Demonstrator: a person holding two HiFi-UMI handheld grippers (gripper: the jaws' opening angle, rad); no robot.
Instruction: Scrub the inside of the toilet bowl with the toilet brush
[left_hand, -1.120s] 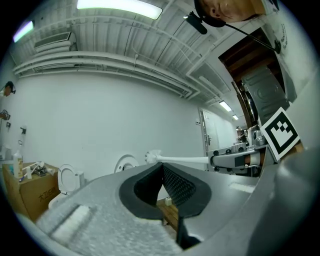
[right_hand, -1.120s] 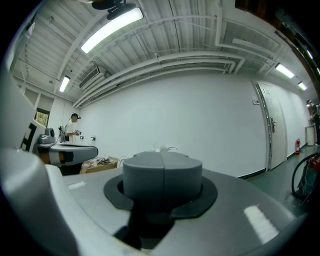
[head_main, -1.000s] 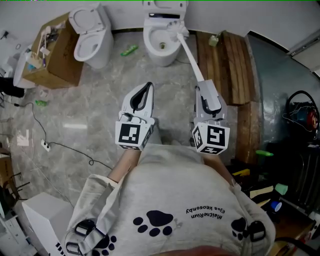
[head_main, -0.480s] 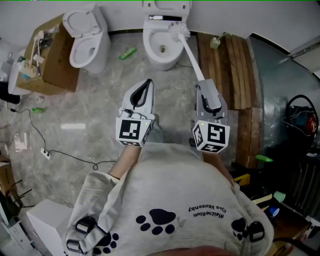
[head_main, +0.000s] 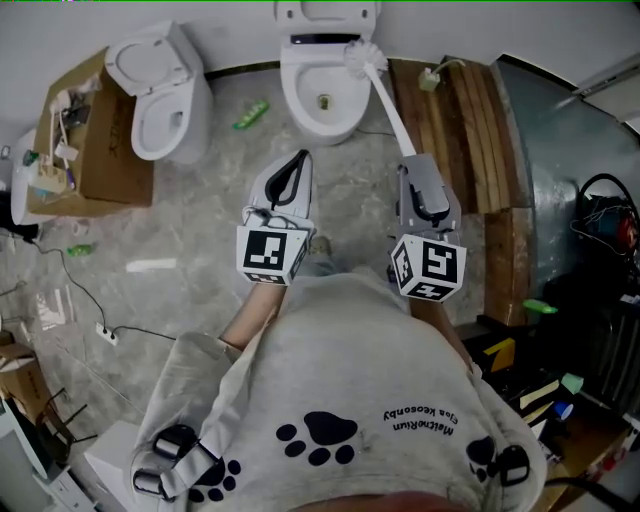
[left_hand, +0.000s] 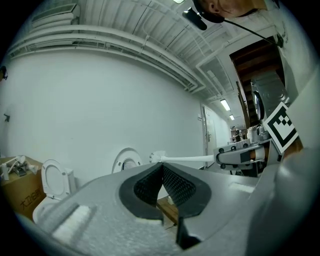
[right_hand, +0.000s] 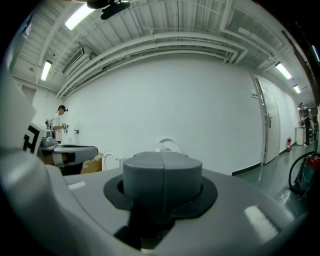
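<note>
A white toilet (head_main: 296, 98) with its lid up stands at the top middle of the head view. My right gripper (head_main: 414, 166) is shut on the white handle of the toilet brush (head_main: 386, 102). The handle slants up and left, and the bristle head (head_main: 358, 55) lies at the bowl's back right rim. In the right gripper view the jaws (right_hand: 161, 165) are pressed together and only a bit of white bristle (right_hand: 165, 145) shows above them. My left gripper (head_main: 298, 160) hangs shut and empty over the floor before the toilet. Its pads meet (left_hand: 162, 167), with the brush (left_hand: 185, 159) beyond.
A second toilet (head_main: 155, 85) stands to the left beside a cardboard box (head_main: 80, 130) of supplies. Wooden planks (head_main: 470, 130) lie right of the bowl. A green object (head_main: 250, 115) and a cable (head_main: 130, 325) lie on the marble floor. Tools and clutter (head_main: 560, 380) fill the right side.
The whole scene has slid a little in the head view. The brush head has shifted slightly toward the bowl's back right rim. Both grippers stay shut as before.
</note>
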